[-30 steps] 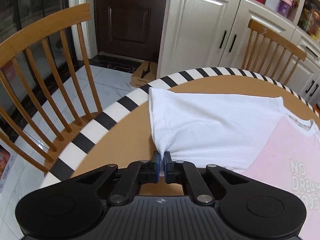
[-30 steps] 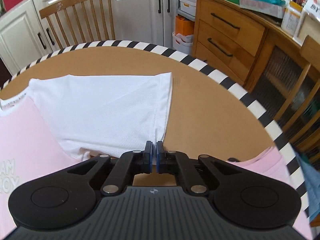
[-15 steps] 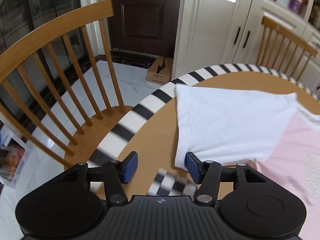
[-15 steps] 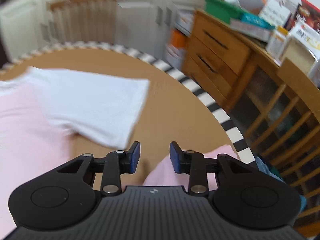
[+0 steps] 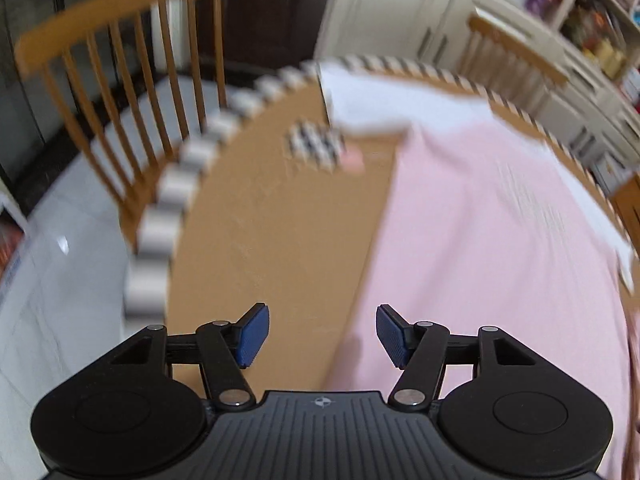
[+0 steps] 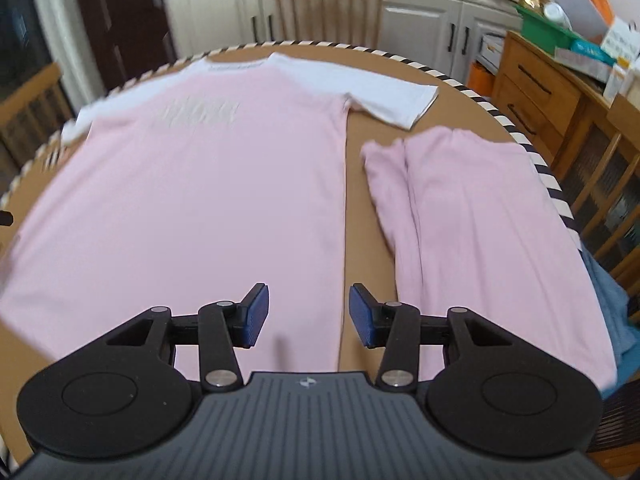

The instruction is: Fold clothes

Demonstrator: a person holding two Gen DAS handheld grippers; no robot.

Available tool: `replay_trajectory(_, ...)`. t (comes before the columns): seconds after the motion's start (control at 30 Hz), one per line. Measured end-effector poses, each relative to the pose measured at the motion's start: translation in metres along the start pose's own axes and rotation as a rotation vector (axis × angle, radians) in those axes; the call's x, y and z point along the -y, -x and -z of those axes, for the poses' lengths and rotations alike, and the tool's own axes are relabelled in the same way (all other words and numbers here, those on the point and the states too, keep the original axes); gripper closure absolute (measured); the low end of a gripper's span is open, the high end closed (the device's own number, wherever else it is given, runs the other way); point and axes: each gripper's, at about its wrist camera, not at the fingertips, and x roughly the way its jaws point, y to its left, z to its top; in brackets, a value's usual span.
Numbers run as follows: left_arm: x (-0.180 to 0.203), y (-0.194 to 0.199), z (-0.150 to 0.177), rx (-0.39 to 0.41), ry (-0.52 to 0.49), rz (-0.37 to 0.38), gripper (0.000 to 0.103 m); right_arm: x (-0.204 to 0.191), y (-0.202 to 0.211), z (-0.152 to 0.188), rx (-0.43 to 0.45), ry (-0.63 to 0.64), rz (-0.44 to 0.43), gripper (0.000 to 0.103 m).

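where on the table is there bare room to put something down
Bare wood between the t-shirt's side edge and the folded pink garment; a broader patch between the t-shirt's other edge and the striped table rim. Elsewhere clothes cover the top.

A pink T-shirt (image 6: 208, 184) with white sleeves and a plain pink garment (image 6: 472, 216) are seen on a brown worktop (image 5: 276, 216) edged in black-and-white stripes, before blue-padded black fingers (image 6: 256, 316).

Matt cotton-like T-shirt (image 6: 208, 184), wooden table (image 5: 272, 232)
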Motion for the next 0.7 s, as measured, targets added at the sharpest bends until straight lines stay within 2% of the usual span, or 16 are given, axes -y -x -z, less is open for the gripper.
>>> replay_trajectory(0.1, 0.0, 0.007, 0.031, 0.013, -0.027, -0.037, 0.04, 0.004, 0.007, 0.018, -0.029, -0.025, 0.008, 0.056)
replay_trajectory(0.17, 0.004, 0.012, 0.042, 0.015, -0.054, -0.031, 0.04, 0.009, 0.007, 0.027, -0.063, -0.062, -0.001, 0.057)
replay_trajectory(0.23, 0.005, 0.013, 0.05, 0.02, -0.072, -0.026, 0.045, 0.013, 0.003, 0.036, -0.096, -0.095, -0.028, 0.063)
replay_trajectory(0.27, 0.006, 0.015, 0.053, 0.024, -0.084, -0.025, 0.051, 0.014, 0.001, 0.039, -0.095, -0.101, -0.036, 0.071)
replay_trajectory(0.3, 0.008, 0.016, 0.056, 0.023, -0.097, -0.016, 0.077, 0.014, 0.0, 0.042, -0.095, -0.107, -0.043, 0.077)
replay_trajectory(0.33, 0.008, 0.018, 0.058, 0.01, -0.095, -0.001, 0.094, 0.015, -0.001, 0.044, -0.094, -0.112, -0.047, 0.094)
replay_trajectory(0.43, 0.009, 0.021, 0.063, -0.008, -0.089, 0.014, 0.097, 0.016, -0.002, 0.045, -0.099, -0.118, -0.052, 0.099)
replay_trajectory(0.7, 0.002, 0.029, 0.078, -0.022, -0.073, 0.022, 0.098, 0.02, 0.008, 0.051, -0.132, -0.087, -0.05, 0.099)
